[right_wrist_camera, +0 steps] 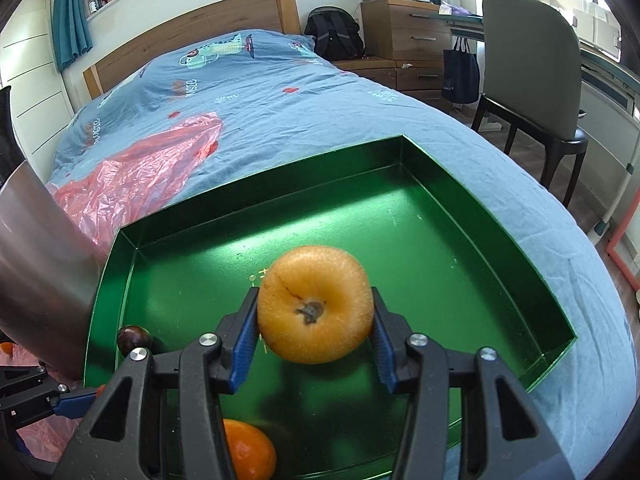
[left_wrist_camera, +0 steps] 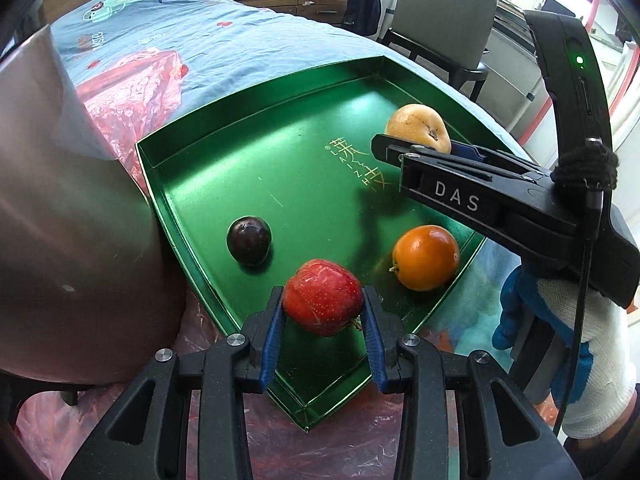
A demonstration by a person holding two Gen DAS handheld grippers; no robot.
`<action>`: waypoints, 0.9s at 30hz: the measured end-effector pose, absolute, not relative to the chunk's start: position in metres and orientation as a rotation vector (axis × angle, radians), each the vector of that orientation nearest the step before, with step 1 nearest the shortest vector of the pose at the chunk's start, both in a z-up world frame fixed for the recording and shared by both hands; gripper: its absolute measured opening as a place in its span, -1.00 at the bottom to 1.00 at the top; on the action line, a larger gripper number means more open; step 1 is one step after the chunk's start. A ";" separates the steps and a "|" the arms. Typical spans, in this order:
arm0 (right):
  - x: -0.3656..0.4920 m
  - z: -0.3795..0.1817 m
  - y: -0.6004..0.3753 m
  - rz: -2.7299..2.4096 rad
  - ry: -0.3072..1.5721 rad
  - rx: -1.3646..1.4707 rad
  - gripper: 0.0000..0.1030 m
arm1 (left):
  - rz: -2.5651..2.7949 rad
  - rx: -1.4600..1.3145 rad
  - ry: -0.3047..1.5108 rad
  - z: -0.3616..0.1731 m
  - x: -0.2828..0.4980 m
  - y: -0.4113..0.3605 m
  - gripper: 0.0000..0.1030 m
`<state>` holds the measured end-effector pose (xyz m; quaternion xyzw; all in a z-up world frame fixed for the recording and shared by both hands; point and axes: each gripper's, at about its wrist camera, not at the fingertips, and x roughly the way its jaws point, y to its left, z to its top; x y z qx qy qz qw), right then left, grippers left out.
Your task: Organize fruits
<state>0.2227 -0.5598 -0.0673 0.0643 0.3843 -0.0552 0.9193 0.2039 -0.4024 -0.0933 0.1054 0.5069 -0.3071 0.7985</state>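
The left gripper (left_wrist_camera: 323, 305) has its blue-padded fingers (left_wrist_camera: 273, 332) closed on a red apple (left_wrist_camera: 322, 295), held over the 6 o'clock corner of a green tray (left_wrist_camera: 192, 184) that lies on a bed (left_wrist_camera: 224, 40). The right gripper (right_wrist_camera: 315, 322) clamps a yellow pear (right_wrist_camera: 315, 303) over the tray's middle; its black body reads "DAS" (left_wrist_camera: 456, 196) in white, seen from the left wrist. On the tray floor lie a dark plum (left_wrist_camera: 249, 241) at 9 o'clock of the apple and an orange (left_wrist_camera: 425, 257) at 3 o'clock. Gold characters (left_wrist_camera: 360, 164) are printed on the tray floor, too small to read. The bedcover shows the word "OTSIO" (right_wrist_camera: 191, 85) near a cartoon print. A red plastic bag (right_wrist_camera: 132, 184) lies at 10 o'clock of the tray. A steel bowl (left_wrist_camera: 60, 220) stands just beside the tray's left rim.
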 end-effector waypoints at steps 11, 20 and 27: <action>0.224 -0.078 -0.557 -0.132 0.817 0.117 0.73 | -0.640 0.268 1.086 -0.099 0.203 -0.405 -0.38; 0.214 -0.056 -0.558 -0.127 0.780 0.126 1.00 | -0.613 0.311 1.051 -0.087 0.197 -0.404 -0.25; 0.196 -0.031 -0.554 -0.132 0.745 0.130 1.00 | -0.607 0.324 1.005 -0.064 0.186 -0.394 -0.19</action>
